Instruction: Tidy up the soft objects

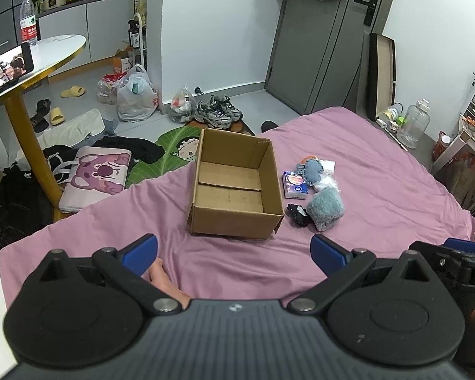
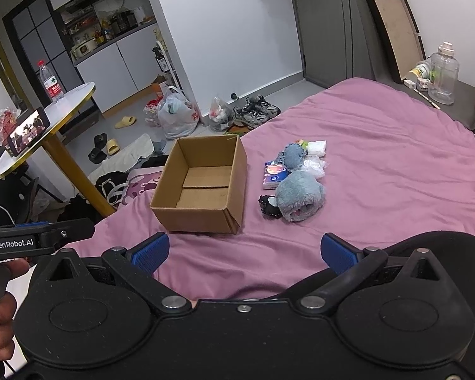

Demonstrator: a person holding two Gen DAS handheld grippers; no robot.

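Left wrist view: left tool spread wide, holding nothing.
Right tool: spread, holding nothing.
Frame centre: brown open cardboard box on pink bedsheet.
Right of box: fluffy grey-blue plush.

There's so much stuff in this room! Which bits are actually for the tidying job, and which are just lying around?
For the job: cardboard box, fluffy blue-grey item, small black item, tissue packet, round blue knitted item, both open grippers.

Just lying about: sneakers, yellow slippers, water bottle, plastic bags.
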